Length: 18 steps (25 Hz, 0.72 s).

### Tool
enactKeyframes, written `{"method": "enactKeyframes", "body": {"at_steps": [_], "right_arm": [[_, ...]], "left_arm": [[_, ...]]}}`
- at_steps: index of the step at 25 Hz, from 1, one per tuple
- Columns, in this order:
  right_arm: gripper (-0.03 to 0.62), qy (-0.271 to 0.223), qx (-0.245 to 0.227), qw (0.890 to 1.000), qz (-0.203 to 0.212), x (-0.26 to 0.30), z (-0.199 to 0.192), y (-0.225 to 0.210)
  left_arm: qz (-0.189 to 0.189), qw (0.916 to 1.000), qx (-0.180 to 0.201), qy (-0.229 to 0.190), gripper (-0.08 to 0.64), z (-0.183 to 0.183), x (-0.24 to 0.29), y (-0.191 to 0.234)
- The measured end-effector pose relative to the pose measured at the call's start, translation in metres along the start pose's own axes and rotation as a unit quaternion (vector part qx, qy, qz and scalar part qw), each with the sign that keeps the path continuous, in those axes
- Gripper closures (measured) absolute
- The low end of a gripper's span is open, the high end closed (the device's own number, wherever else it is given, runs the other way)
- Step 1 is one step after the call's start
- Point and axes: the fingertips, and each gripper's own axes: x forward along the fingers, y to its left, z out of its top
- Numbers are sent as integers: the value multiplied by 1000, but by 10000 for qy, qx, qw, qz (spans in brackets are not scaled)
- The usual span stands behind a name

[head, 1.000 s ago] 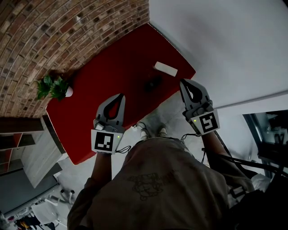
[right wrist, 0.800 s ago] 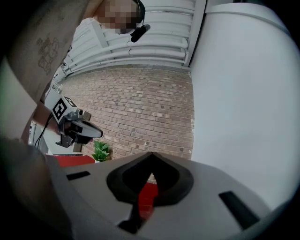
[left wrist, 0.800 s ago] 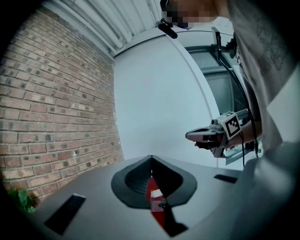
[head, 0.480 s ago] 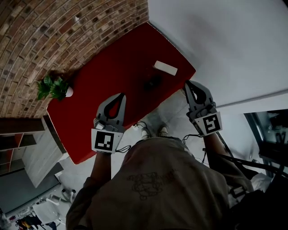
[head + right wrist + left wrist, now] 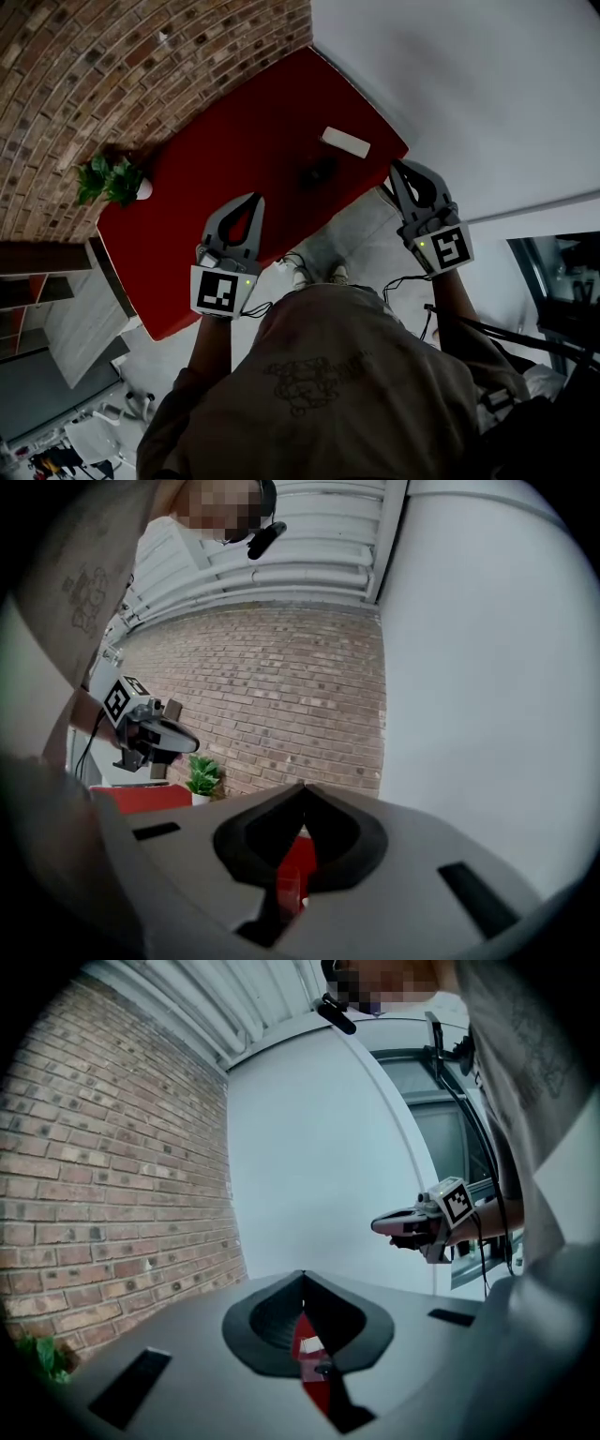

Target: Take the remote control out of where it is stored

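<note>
Grey left gripper (image 5: 255, 199), grey right gripper (image 5: 396, 167): jaws together, empty. White slim rectangular remote control (image 5: 345, 143) lies on glossy red table (image 5: 216, 169) (far corner).

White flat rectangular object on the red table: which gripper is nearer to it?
Right. The right gripper hangs just past the red table, beside the white flat rectangular object; the left gripper is over the table's near side, farther off.

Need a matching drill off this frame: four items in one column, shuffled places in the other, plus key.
1. potted plant
2. white slab
3. left hand-held gripper
4. right hand-held gripper

A. off the red table, over the floor
B. lying flat on the table, end nearest the white wall
C. table corner by the brick wall
D. hovering over the table

Pairs: 1-C, 2-B, 3-D, 4-A
</note>
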Motion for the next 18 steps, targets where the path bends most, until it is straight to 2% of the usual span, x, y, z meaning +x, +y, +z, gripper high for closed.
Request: {"method": "enactKeyframes", "body": {"at_steps": [6,11,14,18], "right_arm": [[578,268,-136,9990,331,10,-6,-3],[567,657,-413,9931,878,26,-19,5],[501,915,-612,9855,1291,38,-27,13],[446,1176,-950,9709,1855,53,-46,23]], "left_arm": [[52,9999,-71,59,552,-3,-2,1],[69,9999,-82,85,552,-6,-3,-1],[87,9999,-101,82,552,-7,-4,-2],[135,9998,-130,108,552,-9,-6,-4]]}}
